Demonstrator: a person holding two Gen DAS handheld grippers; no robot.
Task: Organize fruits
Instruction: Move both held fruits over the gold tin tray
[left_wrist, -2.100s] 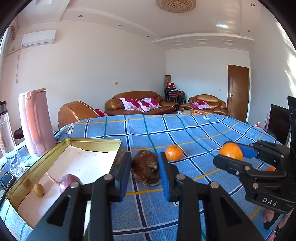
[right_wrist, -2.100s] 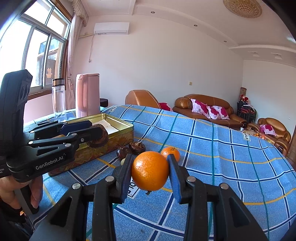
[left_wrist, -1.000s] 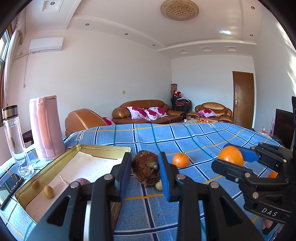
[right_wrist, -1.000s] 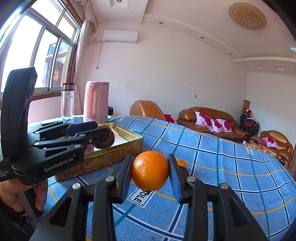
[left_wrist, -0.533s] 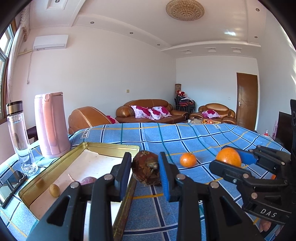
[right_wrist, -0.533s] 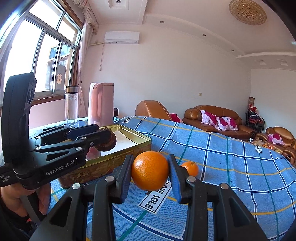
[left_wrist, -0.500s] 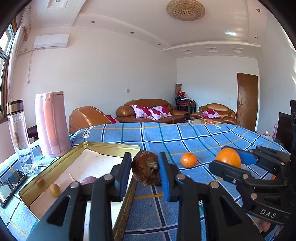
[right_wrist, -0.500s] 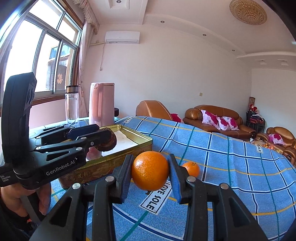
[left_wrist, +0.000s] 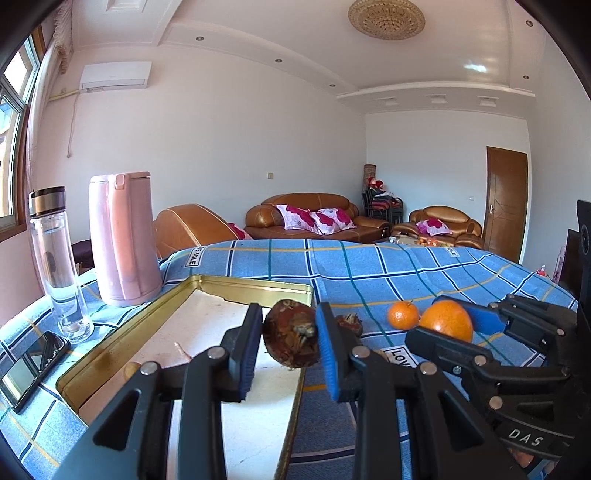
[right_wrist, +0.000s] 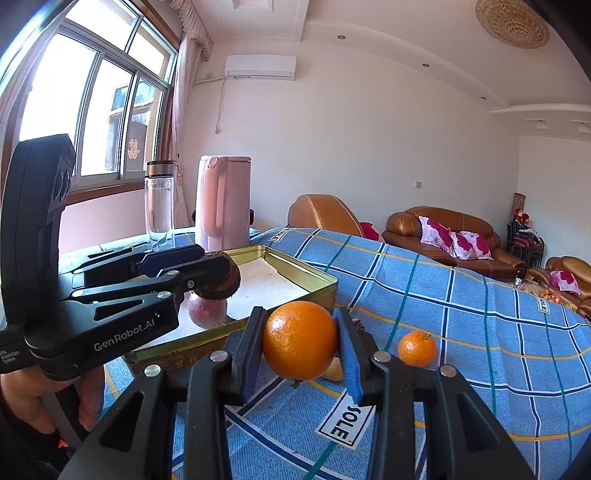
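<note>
Both hands carry fruit toward the gold tin tray (left_wrist: 236, 286), and that is where trouble could start. The left gripper (left_wrist: 290, 338) has its jaws clamped on a rough brown fruit (left_wrist: 291, 338), held over the tray's near right rim rather than squarely above its floor; let go there, I'd guess it clips the rim and rolls off onto the blue checked cloth (right_wrist: 461, 306). The right gripper (right_wrist: 300, 341) has its jaws clamped on a big orange (right_wrist: 300, 339), just outside the tray's right wall. Coming in side by side, the two tools could knock together. A reddish fruit (right_wrist: 207, 312) already lies inside the tray under the left gripper and could be struck. A small orange (right_wrist: 417, 348) waits on the cloth, right of the tray.
</note>
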